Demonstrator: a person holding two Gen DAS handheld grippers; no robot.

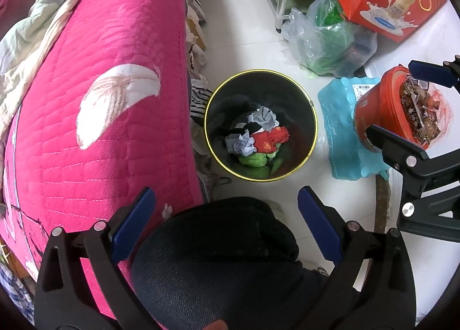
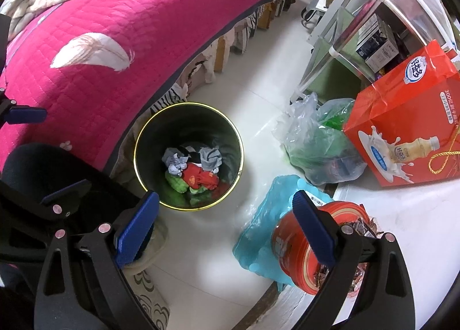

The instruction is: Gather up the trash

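Where legible, "300" on red carton [image 2: 408,128]

The dark bin [image 1: 260,126] stands open-topped with clear air above its mouth; the pink bed [image 1: 100,100] crowds its left side, the blue bag [image 1: 342,134] and red tub [image 1: 382,111] lie to its right, seemingly apart, with bare floor [image 1: 250,31] beyond

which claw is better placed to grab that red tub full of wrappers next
Right, probably. The right claw is open, with one finger already against the red tub on the blue bag. The left claw is open over a knee, facing the bin.
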